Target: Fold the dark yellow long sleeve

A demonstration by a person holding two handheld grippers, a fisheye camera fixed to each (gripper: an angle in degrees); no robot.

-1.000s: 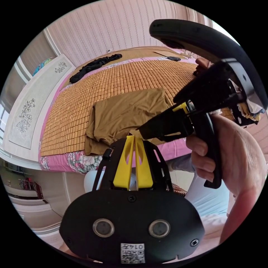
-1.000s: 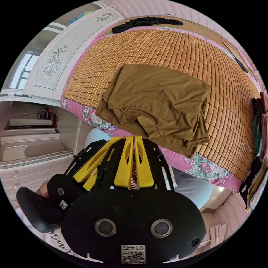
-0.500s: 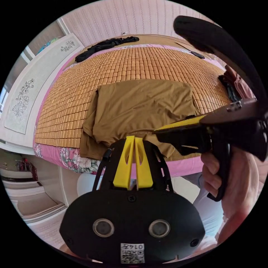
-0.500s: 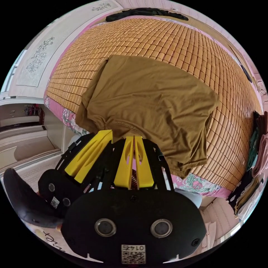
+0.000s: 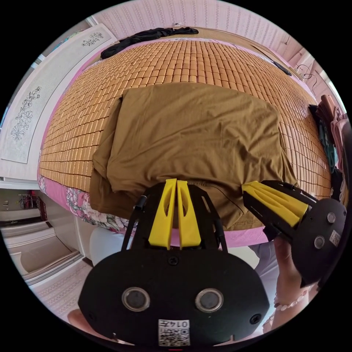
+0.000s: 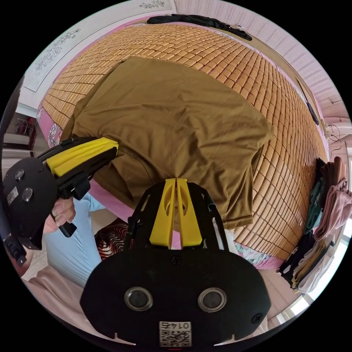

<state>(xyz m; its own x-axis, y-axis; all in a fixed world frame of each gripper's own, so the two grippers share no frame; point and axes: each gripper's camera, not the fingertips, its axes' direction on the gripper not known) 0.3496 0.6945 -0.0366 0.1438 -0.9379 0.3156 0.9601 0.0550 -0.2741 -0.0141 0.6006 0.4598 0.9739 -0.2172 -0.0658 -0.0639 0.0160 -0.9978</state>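
1. The shirt [image 5: 190, 135] is a thin, soft knit in dark yellow-brown. It looks light and limp, and I judge it will sag and crease wherever it is not held. It lies just ahead of both sets of jaws, partly folded into a rough rectangle on the mat [image 5: 176, 58], with its near hem hanging over the bed edge.
2. The near hem and its two corners look the best places to grip. A pinch through all the layers should keep the fold from sliding apart.
3. The left gripper [image 5: 177, 181] has its yellow jaws pressed together, tips at the hem. Whether cloth is caught between them I cannot tell.
4. The right gripper [image 6: 176, 180] is likewise closed at the near edge, and any grip there is unclear.
5. The mat is made of small, hard, glossy tiles, probably slick under fabric.
6. Beyond it lies a dark garment [image 5: 146, 35], with stacked clothes [image 6: 326, 205] off to the side of the right jaws.
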